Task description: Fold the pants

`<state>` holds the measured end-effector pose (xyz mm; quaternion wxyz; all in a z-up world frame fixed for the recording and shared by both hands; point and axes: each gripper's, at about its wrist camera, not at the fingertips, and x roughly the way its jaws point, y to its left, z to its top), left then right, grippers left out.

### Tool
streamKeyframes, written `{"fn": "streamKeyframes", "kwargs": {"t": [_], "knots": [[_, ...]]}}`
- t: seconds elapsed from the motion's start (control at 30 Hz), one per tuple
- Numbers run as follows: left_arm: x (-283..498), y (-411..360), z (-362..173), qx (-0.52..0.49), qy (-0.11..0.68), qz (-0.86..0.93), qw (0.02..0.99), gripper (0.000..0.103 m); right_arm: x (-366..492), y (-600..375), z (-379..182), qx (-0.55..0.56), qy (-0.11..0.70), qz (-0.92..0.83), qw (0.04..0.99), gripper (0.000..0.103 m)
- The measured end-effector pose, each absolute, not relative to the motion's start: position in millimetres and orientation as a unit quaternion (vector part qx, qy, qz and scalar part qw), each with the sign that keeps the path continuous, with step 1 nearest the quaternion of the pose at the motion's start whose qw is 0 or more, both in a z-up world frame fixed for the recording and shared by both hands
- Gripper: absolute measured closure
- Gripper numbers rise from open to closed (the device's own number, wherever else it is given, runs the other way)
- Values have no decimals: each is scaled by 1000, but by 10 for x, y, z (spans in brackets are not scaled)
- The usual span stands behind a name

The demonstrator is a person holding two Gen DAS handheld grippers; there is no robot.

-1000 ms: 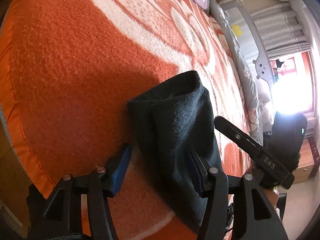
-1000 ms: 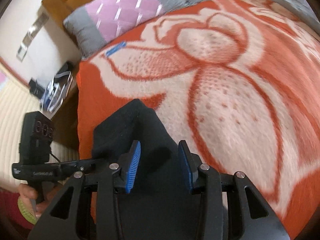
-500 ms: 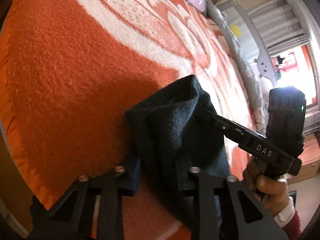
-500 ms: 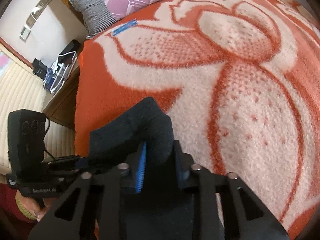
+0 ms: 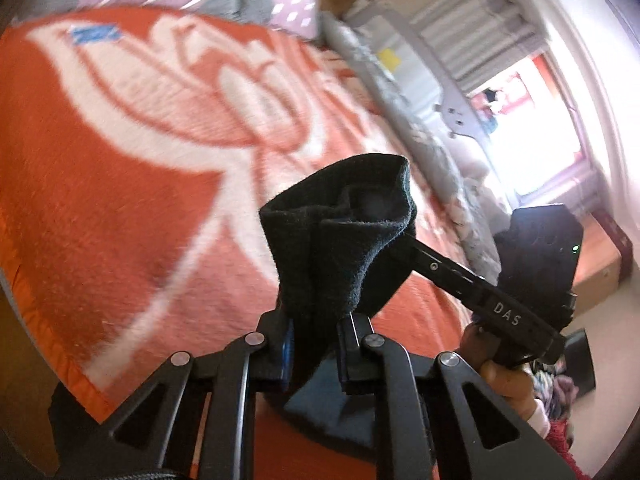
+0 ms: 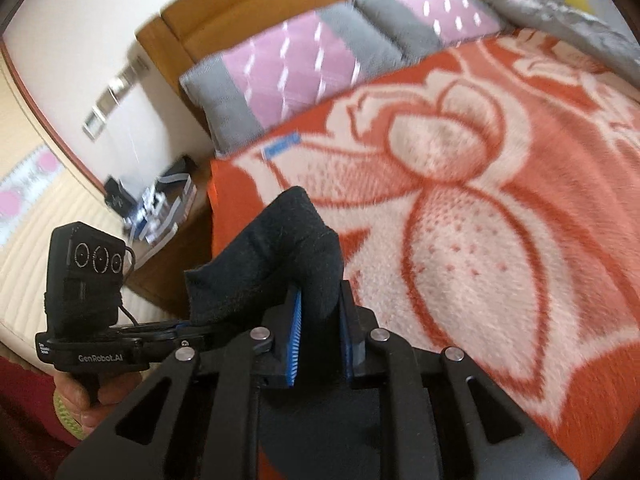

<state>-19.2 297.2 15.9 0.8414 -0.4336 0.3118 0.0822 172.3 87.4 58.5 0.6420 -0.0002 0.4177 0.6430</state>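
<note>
A second ago the black pants lay flat on the orange and cream blanket with both tongs gaping over them; now the folded bundle is raised off the blanket, pinched from two sides, and more of the headboard end of the bed has come into sight. The left gripper has closed almost fully, its blue-lined fingers squeezing a hanging fold of the dark cloth between them. The right gripper is likewise nearly shut, its ribbed blue pads clamped on the other edge of the bundle, which bulges up above the fingers. In the left wrist view the right tool's arm runs into the cloth and carries the white letters "DAS"; a hand grips its handle below. In the right wrist view the left tool's body reads "GenRobot.AI", with smaller print beside it too fine to read. Pink and grey pillows lie against the wooden headboard.
</note>
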Motion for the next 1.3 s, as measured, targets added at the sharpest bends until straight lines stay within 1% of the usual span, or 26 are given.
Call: {"fn": "streamKeyframes", "kwargs": {"t": [0.13, 0.23, 0.63, 0.9, 1.07, 1.3], "knots": [[-147, 2699, 438, -406, 305, 49, 860, 88, 1753, 491, 702, 42, 399, 634, 661, 85], [-93, 2529, 553, -391, 306, 27, 868, 88, 1770, 245, 729, 66, 392, 627, 670, 85], [59, 1764, 773, -325, 334, -39, 884, 88, 1700, -630, 626, 145, 370, 586, 706, 86], [226, 1201, 717, -282, 369, -84, 882, 88, 1676, -1243, 367, 193, 370, 552, 722, 86], [322, 725, 678, -232, 395, -113, 882, 88, 1659, -1600, 168, 229, 374, 526, 729, 86], [442, 256, 503, -186, 428, -139, 873, 88, 1630, -1969, -111, 263, 382, 492, 737, 86]]}}
